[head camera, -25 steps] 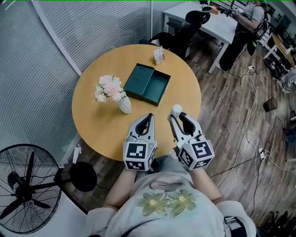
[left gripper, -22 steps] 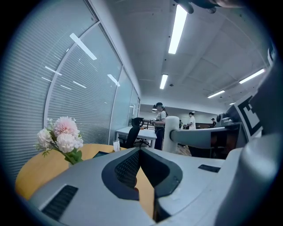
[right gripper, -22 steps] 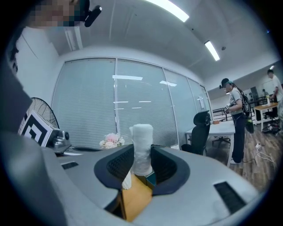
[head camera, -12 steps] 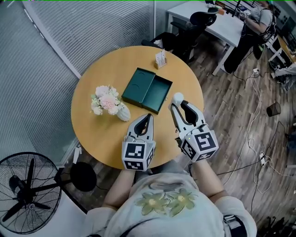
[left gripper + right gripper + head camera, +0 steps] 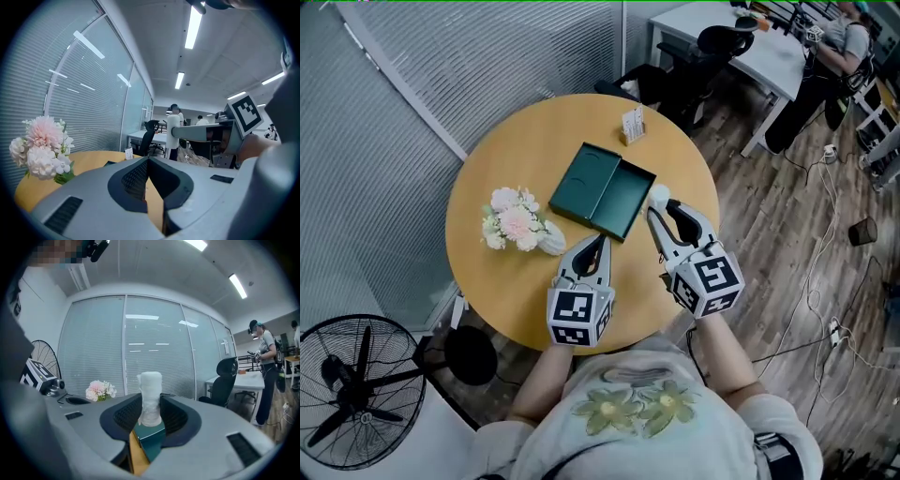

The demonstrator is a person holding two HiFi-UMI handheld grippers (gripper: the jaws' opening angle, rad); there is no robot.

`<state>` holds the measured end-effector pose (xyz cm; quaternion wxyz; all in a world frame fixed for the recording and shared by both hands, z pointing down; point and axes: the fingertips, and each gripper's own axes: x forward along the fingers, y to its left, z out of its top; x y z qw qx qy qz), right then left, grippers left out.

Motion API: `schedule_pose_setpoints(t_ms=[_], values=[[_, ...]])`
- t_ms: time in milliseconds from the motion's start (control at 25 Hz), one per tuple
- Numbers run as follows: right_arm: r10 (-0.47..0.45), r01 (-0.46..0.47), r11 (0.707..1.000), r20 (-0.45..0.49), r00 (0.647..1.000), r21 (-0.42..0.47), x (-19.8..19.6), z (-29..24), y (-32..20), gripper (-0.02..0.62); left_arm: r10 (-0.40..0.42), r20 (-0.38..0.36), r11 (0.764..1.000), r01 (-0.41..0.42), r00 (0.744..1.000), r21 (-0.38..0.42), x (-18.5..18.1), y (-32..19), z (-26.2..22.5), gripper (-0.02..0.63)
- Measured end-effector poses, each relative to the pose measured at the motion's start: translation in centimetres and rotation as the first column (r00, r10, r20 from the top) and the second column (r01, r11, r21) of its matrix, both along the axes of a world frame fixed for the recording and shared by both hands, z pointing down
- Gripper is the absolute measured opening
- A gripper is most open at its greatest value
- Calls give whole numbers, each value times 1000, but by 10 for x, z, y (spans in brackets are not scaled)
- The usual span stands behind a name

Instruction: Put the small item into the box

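The open dark green box [image 5: 627,199] lies in the middle of the round wooden table [image 5: 525,141], its lid [image 5: 584,179] folded flat to the left. My right gripper [image 5: 659,203] is shut on a small white cylindrical item [image 5: 658,195], held upright at the box's right edge. In the right gripper view the white item [image 5: 150,397] stands between the pads, with the green box [image 5: 153,440] just below and beyond it. My left gripper [image 5: 597,242] rests low near the table's front, just short of the box. Its jaws [image 5: 148,160] are shut with nothing between them.
A vase of pink and white flowers [image 5: 517,222] stands left of the box. A small card stand [image 5: 632,123] sits at the table's far edge. A floor fan [image 5: 352,398] is at the lower left. Office chairs [image 5: 712,42], desks and a person [image 5: 848,37] are beyond.
My right gripper has carried the white item forward, from the table's right front to the box's right edge. The left gripper has hardly moved.
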<state>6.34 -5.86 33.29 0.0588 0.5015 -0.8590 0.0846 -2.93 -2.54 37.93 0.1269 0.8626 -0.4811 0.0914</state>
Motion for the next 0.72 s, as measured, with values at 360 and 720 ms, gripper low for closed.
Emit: schedule_pose_setpoints(t_ms=[360, 720], values=[[-35, 33, 998, -26, 999, -58, 8, 24, -35, 124, -41, -1, 999, 41, 999, -20, 5, -27, 11, 0], [-118, 109, 986, -67, 991, -124, 4, 51, -67, 124, -47, -9, 999, 47, 999, -26, 15, -49, 22, 0]])
